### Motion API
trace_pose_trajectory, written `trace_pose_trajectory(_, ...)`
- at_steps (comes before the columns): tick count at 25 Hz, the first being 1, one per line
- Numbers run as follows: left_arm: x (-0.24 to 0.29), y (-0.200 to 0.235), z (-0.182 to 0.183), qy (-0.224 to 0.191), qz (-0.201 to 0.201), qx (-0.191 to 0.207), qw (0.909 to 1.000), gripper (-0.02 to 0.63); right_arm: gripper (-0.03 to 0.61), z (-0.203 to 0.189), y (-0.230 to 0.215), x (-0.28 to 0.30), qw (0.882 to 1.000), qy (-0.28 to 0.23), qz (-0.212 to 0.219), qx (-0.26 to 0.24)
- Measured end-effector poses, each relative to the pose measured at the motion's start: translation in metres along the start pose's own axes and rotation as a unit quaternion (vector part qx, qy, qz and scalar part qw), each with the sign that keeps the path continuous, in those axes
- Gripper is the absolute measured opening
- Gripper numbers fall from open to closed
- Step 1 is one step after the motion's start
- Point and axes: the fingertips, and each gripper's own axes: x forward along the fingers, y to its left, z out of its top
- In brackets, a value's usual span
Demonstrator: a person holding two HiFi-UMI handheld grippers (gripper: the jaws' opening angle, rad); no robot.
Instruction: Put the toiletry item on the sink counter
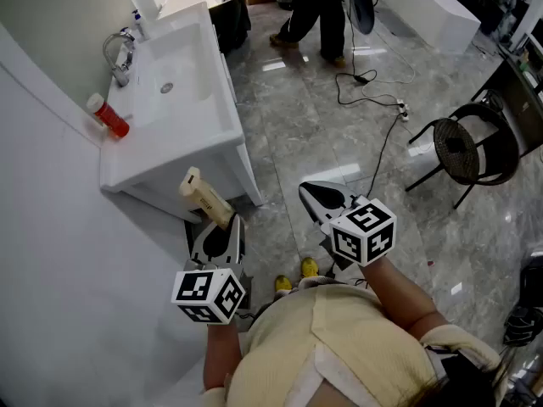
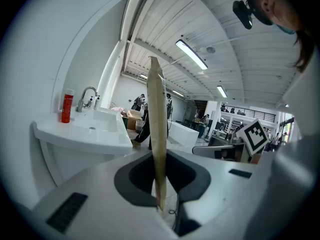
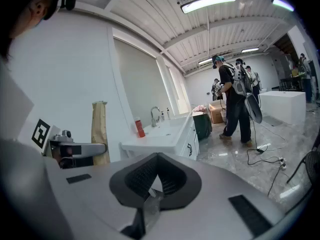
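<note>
In the head view, you are holding the left gripper (image 1: pixel 217 231) low in front of the white sink counter (image 1: pixel 127 172). Its jaws are pinching the lower end of a beige toiletry tube (image 1: pixel 204 196), which is slanting up and to the left. The tube's tip is overlapping the counter's front edge in the picture, but whether it is touching there is hard to tell. A red bottle (image 1: pixel 109 115) is lying on the counter's left rim, well apart from the faucet (image 1: pixel 121 56). The right gripper (image 1: pixel 319 197) is pointing out over the grey floor, with its jaws looking pressed together. A person (image 1: pixel 314 11) at the far end is being cut off by the top edge.

In the left gripper view, the tube (image 2: pixel 157 134) is showing only its thin edge, with the crimped end up. The nearly closed jaws are squeezing it, and its bottom end is disappearing between them. The counter (image 2: pixel 85 136) is sitting left of the tube with the red bottle (image 2: pixel 66 106) on it, its label too small to read.

In the right gripper view, the jaws of the right gripper (image 3: pixel 156 186) are meeting with nothing between them. The tube (image 3: pixel 100 131) is standing upright at the left, with its base hidden behind the left gripper's body.
</note>
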Motion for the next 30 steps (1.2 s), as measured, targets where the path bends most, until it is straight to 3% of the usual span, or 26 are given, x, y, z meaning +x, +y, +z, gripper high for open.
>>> trace_pose_trajectory(8,0.009,0.004,-0.007,0.003,-0.002,-0.006,1.0,0.067,0.026,-0.006,-0.007,0.009,1.0,0.004,0.0,-0.004)
trace_pose_trajectory(14,0.029,-0.01,-0.004,0.012,0.011,-0.01,0.9998,0.067,0.027,-0.002,-0.026,0.005,0.999,0.011,0.024,0.019)
trace_pose_trajectory(21,0.05,-0.019,-0.002,0.02,0.023,0.0,0.9995,0.067,0.026,0.002,-0.045,0.011,0.999,0.018,0.046,0.013)
trace_pose_trajectory(30,0.07,-0.004,0.004,0.033,0.034,-0.003,0.9989,0.067,0.028,0.007,-0.056,0.034,0.997,0.026,0.062,0.022)
